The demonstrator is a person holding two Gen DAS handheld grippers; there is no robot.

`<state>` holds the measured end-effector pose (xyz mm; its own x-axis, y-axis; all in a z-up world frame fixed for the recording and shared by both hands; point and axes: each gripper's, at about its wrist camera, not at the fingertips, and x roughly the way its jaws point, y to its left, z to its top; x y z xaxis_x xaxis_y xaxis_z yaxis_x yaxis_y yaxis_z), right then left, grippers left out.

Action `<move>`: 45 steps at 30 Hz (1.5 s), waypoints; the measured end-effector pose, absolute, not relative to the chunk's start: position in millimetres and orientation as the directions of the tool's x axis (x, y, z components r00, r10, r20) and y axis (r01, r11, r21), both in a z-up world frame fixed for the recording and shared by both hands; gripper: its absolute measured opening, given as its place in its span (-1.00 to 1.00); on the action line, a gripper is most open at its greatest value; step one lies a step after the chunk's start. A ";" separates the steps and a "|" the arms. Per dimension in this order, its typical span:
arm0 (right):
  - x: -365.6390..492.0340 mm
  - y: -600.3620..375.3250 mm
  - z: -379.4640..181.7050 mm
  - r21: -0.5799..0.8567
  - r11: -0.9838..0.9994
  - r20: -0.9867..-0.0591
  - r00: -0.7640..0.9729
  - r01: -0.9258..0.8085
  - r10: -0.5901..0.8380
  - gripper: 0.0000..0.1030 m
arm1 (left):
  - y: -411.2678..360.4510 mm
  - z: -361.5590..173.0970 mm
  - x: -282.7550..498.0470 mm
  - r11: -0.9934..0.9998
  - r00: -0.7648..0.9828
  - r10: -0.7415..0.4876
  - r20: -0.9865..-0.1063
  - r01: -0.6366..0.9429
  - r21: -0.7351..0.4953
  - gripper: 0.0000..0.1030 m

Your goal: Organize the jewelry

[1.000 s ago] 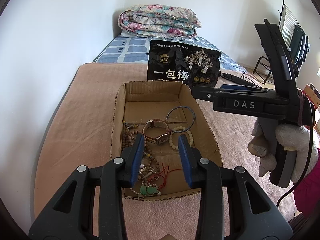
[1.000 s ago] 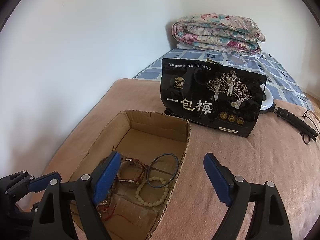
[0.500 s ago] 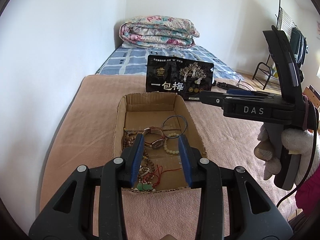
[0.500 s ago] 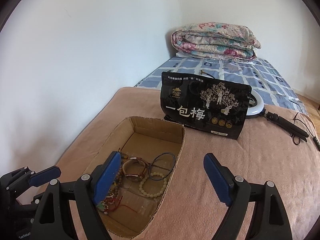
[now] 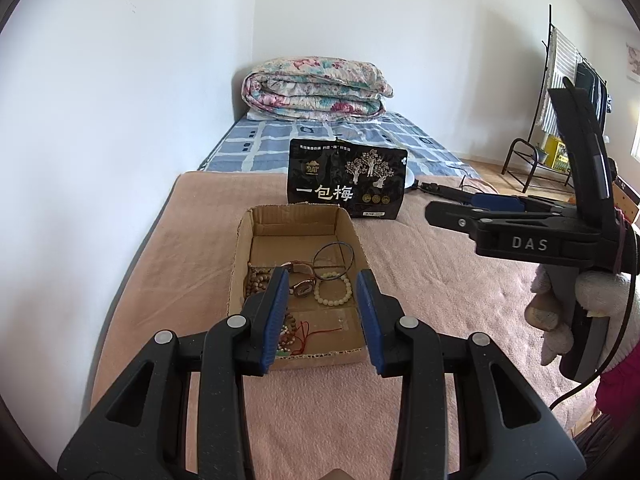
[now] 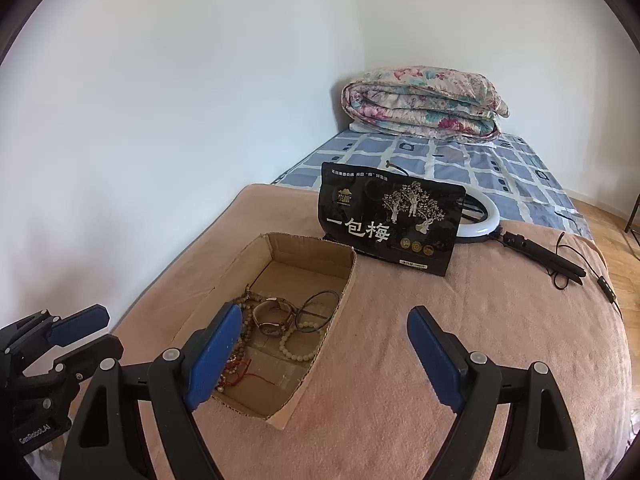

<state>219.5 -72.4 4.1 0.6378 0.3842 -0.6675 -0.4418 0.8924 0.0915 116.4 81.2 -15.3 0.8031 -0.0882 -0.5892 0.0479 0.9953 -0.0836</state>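
An open cardboard box [image 5: 240, 264] [image 6: 344, 280] sits on the pink blanket. Inside lie a brown-strap watch [image 5: 300, 278] [image 6: 274, 316], a dark bangle [image 5: 334, 256] [image 6: 318, 306], a pale bead bracelet [image 5: 333, 290] [image 6: 298, 342], wooden bead strings [image 5: 256, 284] [image 6: 240, 344] and red cord [image 5: 308, 334]. My left gripper [image 5: 322, 316] is open and empty, held above the box's near end. My right gripper [image 6: 322, 360] is open wide and empty, above the box's right wall; it also shows at the right of the left wrist view [image 5: 472, 208].
A black snack bag [image 5: 346, 184] [image 6: 390, 222] stands behind the box. A ring light with handle and cable [image 6: 520, 240] lies to its right. A folded floral quilt [image 5: 316, 90] [image 6: 424, 102] rests on the blue checked sheet. The white wall runs along the left.
Both grippers have pulled back and up from the box, so it looks smaller and farther. Both stay open; the jewelry has not moved.
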 end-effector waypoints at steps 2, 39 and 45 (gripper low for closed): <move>211.4 -78.1 7.0 0.084 0.894 -0.666 0.642 -0.441 0.379 0.68 | 80.6 -12.7 108.9 0.996 0.807 -0.084 -0.585 0.043 -0.084 -0.32; 146.2 -132.9 8.4 0.016 0.916 -0.645 0.696 -0.401 0.316 1.00 | 73.1 -4.5 90.0 0.998 0.833 -0.024 -0.553 -0.013 -0.064 0.75; 147.3 -133.4 7.6 0.021 0.917 -0.646 0.695 -0.399 0.318 1.00 | 69.2 -3.4 86.9 0.999 0.843 0.019 -0.538 -0.036 -0.020 0.88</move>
<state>147.3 -133.4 7.6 0.6946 0.3175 -0.6455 -0.3991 0.9167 0.0215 86.9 69.2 -3.4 0.8430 0.0190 -0.5376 -0.0355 0.9992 -0.0203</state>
